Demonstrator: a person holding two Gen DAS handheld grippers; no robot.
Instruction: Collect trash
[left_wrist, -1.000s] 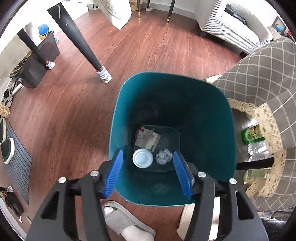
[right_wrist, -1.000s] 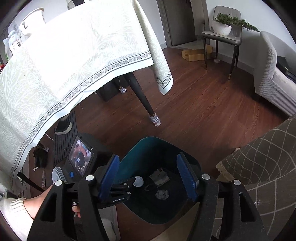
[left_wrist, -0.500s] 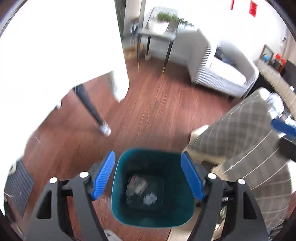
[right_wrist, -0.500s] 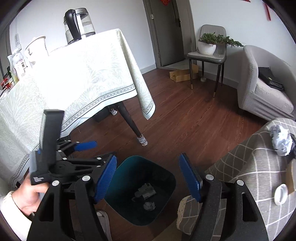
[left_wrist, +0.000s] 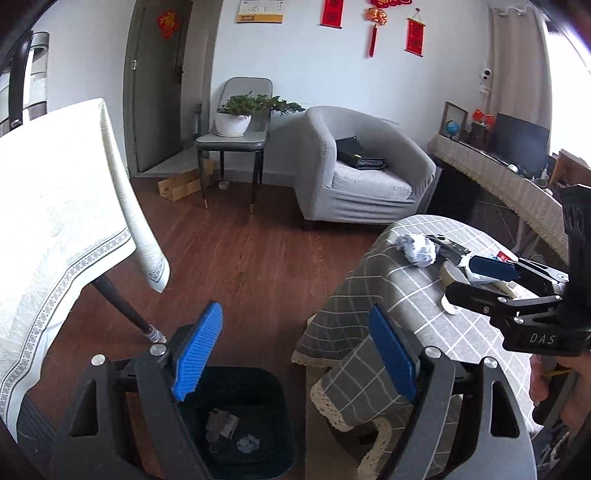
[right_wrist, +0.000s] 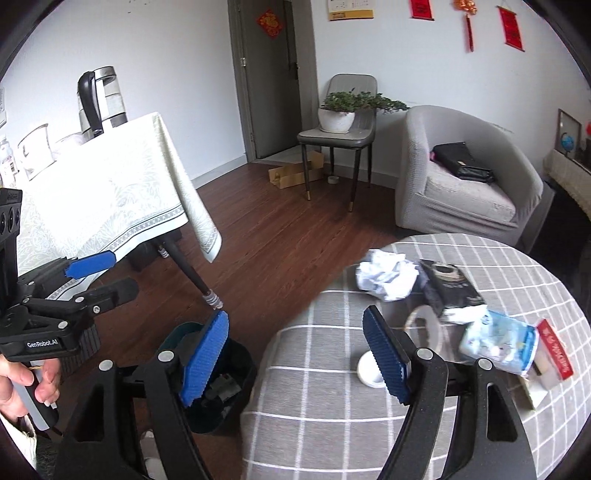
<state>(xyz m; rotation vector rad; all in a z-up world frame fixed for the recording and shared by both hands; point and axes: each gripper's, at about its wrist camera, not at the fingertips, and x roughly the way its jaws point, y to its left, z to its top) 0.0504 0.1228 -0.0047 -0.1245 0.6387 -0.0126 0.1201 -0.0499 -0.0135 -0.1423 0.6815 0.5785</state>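
Observation:
A teal trash bin (left_wrist: 273, 391) stands on the wood floor beside a round table with a grey checked cloth (right_wrist: 332, 406); scraps of trash lie in the bin's bottom. On the table lie a crumpled white paper ball (right_wrist: 386, 277), a black packet (right_wrist: 448, 288), a blue-white wrapper (right_wrist: 498, 341), a white round lid (right_wrist: 369, 367) and a red box (right_wrist: 556, 349). My left gripper (left_wrist: 295, 352) is open and empty above the bin. My right gripper (right_wrist: 295, 356) is open and empty over the table's left edge, short of the lid.
A dining table with a cream cloth (right_wrist: 110, 192) stands at the left, its dark leg (right_wrist: 192, 273) near the bin. A grey armchair (right_wrist: 472, 177) and a chair holding a potted plant (right_wrist: 340, 118) stand at the back. Wood floor lies between.
Both grippers have risen and tilted up from looking down into the bin. The right one has swung toward the checked table, bringing the trash on it into view.

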